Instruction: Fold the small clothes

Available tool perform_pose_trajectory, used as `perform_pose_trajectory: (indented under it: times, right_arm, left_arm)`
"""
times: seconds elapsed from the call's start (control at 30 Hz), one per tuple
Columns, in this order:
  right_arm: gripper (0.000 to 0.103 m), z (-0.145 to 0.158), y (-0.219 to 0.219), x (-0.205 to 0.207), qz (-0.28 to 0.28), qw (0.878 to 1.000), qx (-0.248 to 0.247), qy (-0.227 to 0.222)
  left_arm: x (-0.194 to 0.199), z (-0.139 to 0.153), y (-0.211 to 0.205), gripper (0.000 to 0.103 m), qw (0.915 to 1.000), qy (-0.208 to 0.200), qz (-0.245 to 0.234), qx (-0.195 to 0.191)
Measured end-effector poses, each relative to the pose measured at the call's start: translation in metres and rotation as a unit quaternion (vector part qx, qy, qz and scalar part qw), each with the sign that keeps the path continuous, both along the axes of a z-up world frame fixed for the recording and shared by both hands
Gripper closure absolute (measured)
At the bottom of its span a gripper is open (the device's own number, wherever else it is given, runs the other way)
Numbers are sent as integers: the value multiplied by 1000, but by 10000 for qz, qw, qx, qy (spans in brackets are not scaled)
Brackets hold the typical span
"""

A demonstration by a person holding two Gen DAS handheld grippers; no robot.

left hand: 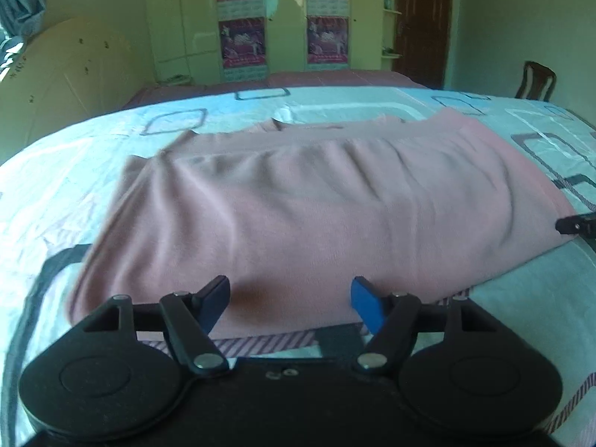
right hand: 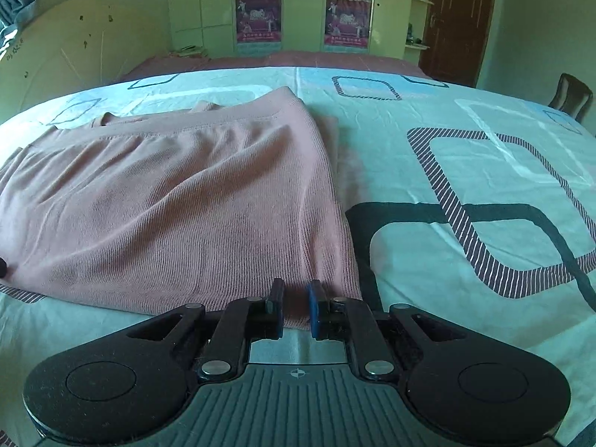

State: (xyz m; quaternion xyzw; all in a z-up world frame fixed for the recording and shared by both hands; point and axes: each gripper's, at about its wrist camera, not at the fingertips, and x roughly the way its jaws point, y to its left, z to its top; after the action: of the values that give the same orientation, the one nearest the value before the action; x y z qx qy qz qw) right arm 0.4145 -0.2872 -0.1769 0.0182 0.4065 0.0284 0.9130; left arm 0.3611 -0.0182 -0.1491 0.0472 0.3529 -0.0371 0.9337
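A pink ribbed garment (left hand: pixel 305 208) lies folded flat on the bed sheet (left hand: pixel 74 178). My left gripper (left hand: pixel 290 296) is open, its fingers wide apart just over the garment's near edge, holding nothing. In the right wrist view the garment (right hand: pixel 178 205) fills the left half. My right gripper (right hand: pixel 295 303) has its jaws close together around the garment's near right corner, pinching the cloth. The right gripper's tip also shows at the right edge of the left wrist view (left hand: pixel 575 223).
The bed is covered by a light blue sheet (right hand: pixel 465 171) with dark square patterns. A maroon bedspread (right hand: pixel 279 61) lies beyond. A wardrobe with posters (right hand: pixel 301 7), a brown door (right hand: pixel 458 18) and a chair (right hand: pixel 570 95) stand at the back.
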Motion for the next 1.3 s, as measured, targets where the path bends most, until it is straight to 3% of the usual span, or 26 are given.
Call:
perform_pose_trajectory:
  times: [0.17,0.23,0.47,0.57,0.63,0.73,0.93,1.2,1.3]
  right_arm:
    - [92,0,-1,0,96,10000,-8,3]
    - [92,0,0,0,109,9999,-26,2]
    - [92,5,1,1,178,9998,-73,32]
    - [92,26,-2,-21,170,9975,322,-599]
    - [92,34,-1,-33,246,9955,552,-729]
    - [92,41,7,-45,458,9927,818,-753]
    - [92,54,39,-46,887,9875,1098,-703]
    - [92,45,90,22,907,9850,1434,-320]
    - [92,47,110,45,958,9835,1505,-300]
  left_arm:
    - [-2,-5,67,37,9938,13,1113,3]
    - [-5,-8,83,35,9935,39,1117,-235]
    - [-10,8,78,38,9912,165,1281,-289]
    - [-32,13,79,39,9887,148,1356,-624]
    - [-44,13,87,47,9831,238,1401,-1150]
    - [-51,6,105,55,9685,402,1591,-1875]
    - [-38,-16,136,55,9188,269,2070,-3351]
    - [14,-37,160,56,8741,-39,2267,-4295]
    - [32,-43,164,65,8674,-64,2284,-4420]
